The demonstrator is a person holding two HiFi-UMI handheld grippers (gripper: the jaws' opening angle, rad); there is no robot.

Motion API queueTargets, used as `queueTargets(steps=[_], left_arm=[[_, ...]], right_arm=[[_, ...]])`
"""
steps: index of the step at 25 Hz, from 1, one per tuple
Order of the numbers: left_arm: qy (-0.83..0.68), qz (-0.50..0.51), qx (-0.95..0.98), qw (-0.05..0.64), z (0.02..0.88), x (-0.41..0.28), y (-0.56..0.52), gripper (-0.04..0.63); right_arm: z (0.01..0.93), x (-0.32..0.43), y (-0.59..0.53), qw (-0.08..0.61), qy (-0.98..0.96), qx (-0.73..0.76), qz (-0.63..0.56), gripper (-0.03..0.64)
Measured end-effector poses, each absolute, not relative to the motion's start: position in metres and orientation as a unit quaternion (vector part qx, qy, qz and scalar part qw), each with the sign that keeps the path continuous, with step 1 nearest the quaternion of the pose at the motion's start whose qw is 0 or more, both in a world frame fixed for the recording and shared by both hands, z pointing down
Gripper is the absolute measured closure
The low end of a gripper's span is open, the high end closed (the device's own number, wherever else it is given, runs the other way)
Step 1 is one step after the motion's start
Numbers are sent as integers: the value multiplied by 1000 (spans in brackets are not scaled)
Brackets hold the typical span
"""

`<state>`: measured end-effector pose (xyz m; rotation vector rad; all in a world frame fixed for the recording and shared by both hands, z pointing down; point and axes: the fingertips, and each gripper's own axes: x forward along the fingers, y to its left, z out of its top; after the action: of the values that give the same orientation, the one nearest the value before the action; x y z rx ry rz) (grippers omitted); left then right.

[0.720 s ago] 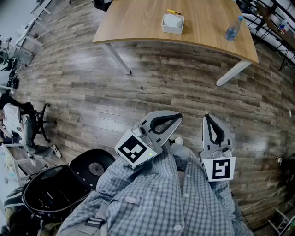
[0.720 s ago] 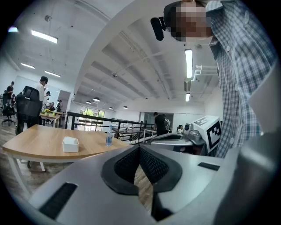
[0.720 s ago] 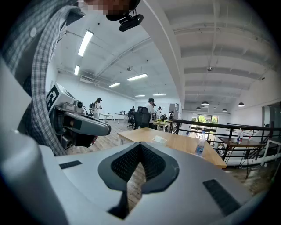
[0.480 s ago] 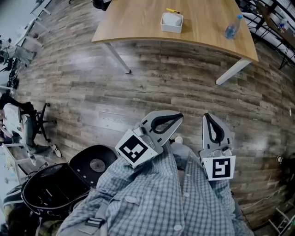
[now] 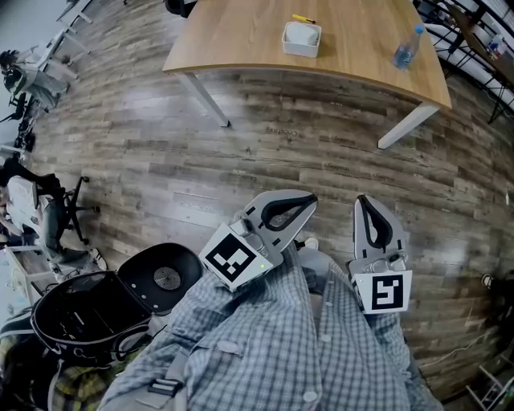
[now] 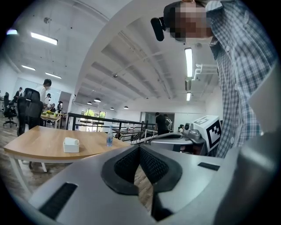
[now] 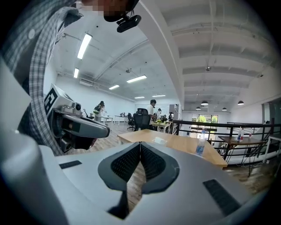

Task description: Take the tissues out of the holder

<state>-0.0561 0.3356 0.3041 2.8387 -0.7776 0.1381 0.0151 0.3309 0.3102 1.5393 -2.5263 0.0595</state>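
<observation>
Wood planks cover the floor [image 5: 144,160] of a large office, and the table [image 5: 241,40] stands well apart from you, at the top of the head view. On the table, about the middle of its near edge, sits the white holder [image 5: 301,40] with the tissues [image 5: 300,32] inside it. A yellow pen [image 5: 303,18] lies on the table just behind the holder, and a bottle [image 5: 407,48] stands upright toward the table's right end. You hold both grippers close to your body, over the floor and far from the table. Your left gripper [image 5: 310,201] points toward the table and slants to the right; in its own view its jaws are clenched, pad against pad, with nothing between them. Your right gripper [image 5: 363,202] points straight toward the table, just beside the left one, and its jaws are also pressed together and empty. Neither gripper touches the holder. A black chair [image 5: 166,277] stands on the floor at your left, far from the table. Other people stand at other desks behind the table, small and hard to see.
</observation>
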Motion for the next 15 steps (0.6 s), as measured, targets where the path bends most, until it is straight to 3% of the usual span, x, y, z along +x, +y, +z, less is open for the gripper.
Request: queueTargets(steps=[6,15], left_arm=[[-274,48,956,96,303,-54,334,588],[-290,50,952,87,304,-39,334,588]], right_arm=[[301,29,338,15,-866,498,50,604],[316,39,337,61,-867,494,32,604]])
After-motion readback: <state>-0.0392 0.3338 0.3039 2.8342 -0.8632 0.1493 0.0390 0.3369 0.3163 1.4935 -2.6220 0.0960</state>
